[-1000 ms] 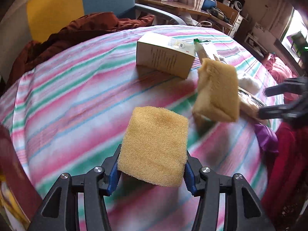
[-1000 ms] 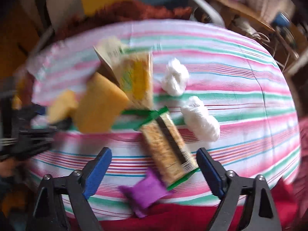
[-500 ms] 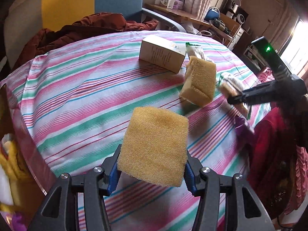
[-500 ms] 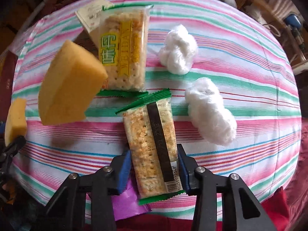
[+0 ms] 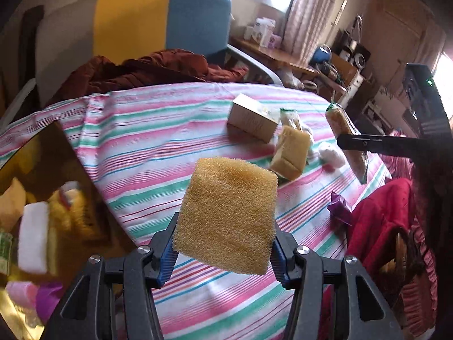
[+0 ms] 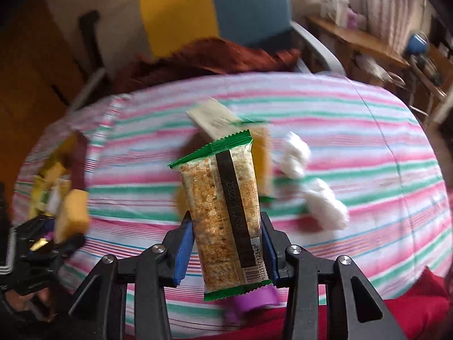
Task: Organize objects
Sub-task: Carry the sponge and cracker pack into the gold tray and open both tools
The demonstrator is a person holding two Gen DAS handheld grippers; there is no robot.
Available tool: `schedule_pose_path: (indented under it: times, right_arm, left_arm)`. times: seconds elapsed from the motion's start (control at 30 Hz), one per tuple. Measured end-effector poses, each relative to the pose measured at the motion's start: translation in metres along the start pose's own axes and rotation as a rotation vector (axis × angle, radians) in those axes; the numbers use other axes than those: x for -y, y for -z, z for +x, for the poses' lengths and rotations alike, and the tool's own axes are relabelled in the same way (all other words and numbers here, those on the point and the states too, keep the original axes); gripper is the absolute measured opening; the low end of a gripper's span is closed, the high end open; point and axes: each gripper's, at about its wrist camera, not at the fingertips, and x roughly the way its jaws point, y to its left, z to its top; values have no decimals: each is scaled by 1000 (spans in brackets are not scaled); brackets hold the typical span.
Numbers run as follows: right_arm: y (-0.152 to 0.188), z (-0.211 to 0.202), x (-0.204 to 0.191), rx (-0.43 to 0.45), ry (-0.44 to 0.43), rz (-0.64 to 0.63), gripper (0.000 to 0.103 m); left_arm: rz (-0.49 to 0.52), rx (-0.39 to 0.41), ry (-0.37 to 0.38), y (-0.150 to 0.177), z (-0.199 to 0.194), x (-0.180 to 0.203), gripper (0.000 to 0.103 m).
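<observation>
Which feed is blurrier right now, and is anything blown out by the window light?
Right wrist view: table and cotton balls smeared by motion, only the held cracker pack sharp. Left wrist view: mostly sharp, held sponge crisp, box contents at left blurred; windows blown out at top and far right.

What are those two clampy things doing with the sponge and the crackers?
A person is tidying a striped table with a gripper in each hand. The left gripper is shut on a yellow sponge, held above the cloth. The right gripper has just closed on a cracker pack and holds it up too. Another sponge, a box and two white wads are on the table.
</observation>
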Motion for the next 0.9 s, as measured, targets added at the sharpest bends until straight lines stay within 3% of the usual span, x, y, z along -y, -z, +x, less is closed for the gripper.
schedule_pose_path:
  times: [0.2,0.53,0.73,0.9]
  right_arm:
    - [7,0,-90,34,-132,-87,43]
    - [10,42,-221,-27,-316,-225,43]
    - [15,67,-278,-74,-369,-311,43]
    - [25,86,-315,-109,-355,-391,44]
  left_arm:
    - [-85,60,-50,10,-38,-40,56]
    - [-254,133,-209,32,-88,-143,56]
    - [-286,142,-350,31,-104,-211,56]
    - [-294,146,-441,19,-109,-256,57]
